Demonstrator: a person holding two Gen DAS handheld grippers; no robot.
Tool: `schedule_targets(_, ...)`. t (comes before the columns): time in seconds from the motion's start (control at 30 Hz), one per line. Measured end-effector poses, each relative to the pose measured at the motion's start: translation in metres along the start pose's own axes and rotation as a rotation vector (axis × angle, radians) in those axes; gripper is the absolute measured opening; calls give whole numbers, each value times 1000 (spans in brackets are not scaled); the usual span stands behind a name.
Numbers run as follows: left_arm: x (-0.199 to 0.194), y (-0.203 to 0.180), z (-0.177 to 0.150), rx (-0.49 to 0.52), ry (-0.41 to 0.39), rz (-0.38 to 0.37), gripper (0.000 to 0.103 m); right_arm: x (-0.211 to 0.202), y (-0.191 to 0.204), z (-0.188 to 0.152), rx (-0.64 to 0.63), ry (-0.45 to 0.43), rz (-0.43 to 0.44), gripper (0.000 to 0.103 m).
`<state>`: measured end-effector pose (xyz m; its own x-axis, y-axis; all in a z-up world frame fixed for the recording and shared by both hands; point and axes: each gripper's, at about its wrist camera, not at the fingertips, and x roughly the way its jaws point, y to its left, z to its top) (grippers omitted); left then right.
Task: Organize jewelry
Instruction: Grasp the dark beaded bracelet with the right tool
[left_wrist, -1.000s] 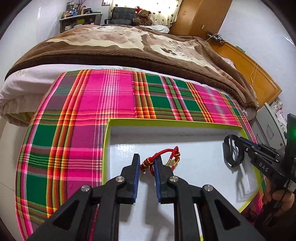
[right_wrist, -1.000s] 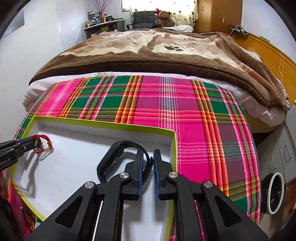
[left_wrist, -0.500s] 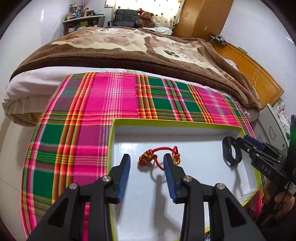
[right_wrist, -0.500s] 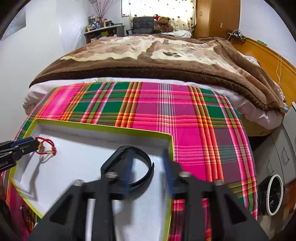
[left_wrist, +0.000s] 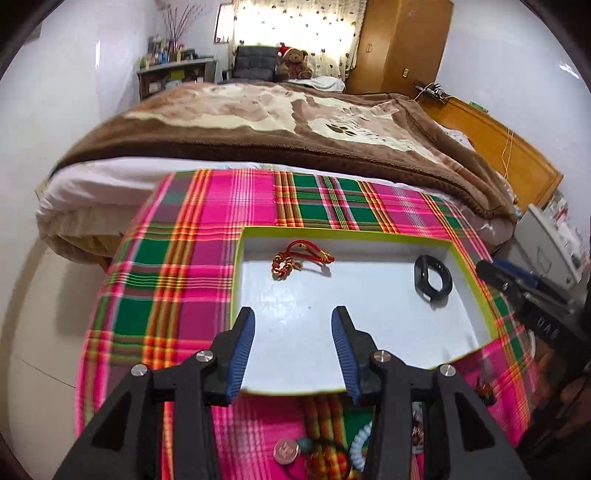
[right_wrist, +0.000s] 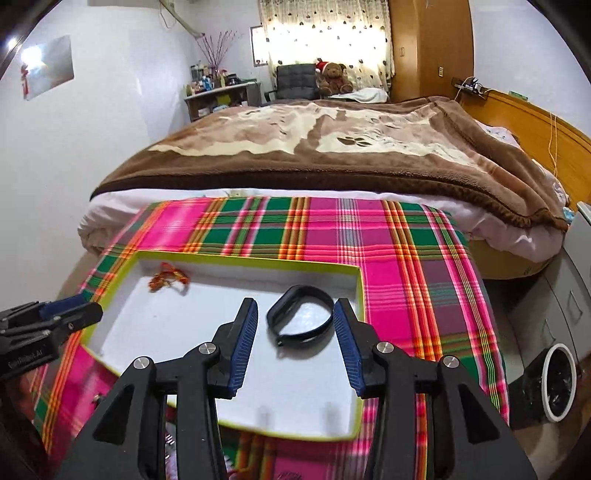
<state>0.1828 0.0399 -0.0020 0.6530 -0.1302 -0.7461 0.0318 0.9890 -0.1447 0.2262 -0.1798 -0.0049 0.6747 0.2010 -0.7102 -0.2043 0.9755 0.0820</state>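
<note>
A white tray with a lime-green rim (left_wrist: 236, 258) (right_wrist: 360, 291) lies on a pink and green plaid cloth. A red cord bracelet with gold beads (left_wrist: 295, 258) (right_wrist: 166, 278) lies in the tray's far left corner. A black wristband (left_wrist: 432, 278) (right_wrist: 301, 319) lies at the tray's right side. My left gripper (left_wrist: 293, 330) is open and empty above the tray's near part. My right gripper (right_wrist: 295, 325) is open and empty, its fingers standing either side of the black wristband, above it.
Several loose pieces, a coin (left_wrist: 285, 451), beads and a white bracelet (left_wrist: 360, 443), lie on the plaid cloth (left_wrist: 166, 295) near the tray's front edge. A bed with a brown blanket (right_wrist: 332, 147) stands behind. A wastebasket (right_wrist: 557, 384) stands on the floor at right.
Both grippers have opened and pulled back and up. The red bracelet and the black wristband have been let go and now lie in the tray.
</note>
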Motion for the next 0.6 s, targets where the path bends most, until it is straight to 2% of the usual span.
schedule_targets(0.1, -10, 1, -5, -15, -8, -28, 45, -13, 4, -5, 4, -16, 10, 44)
schedule_targets(0.2, -22, -2, -11, 2, -32, 5, 45, -24, 7, -10, 3, -27, 18, 44)
schedule_targets(0.3, -31, 3, -20, -29, -35, -46, 45, -35, 9, -18, 8, -39, 25, 44)
schedule_targets(0.6, -53, 6, -53, -37, -68, -64, 45, -58, 0, -51, 24, -48, 29, 44)
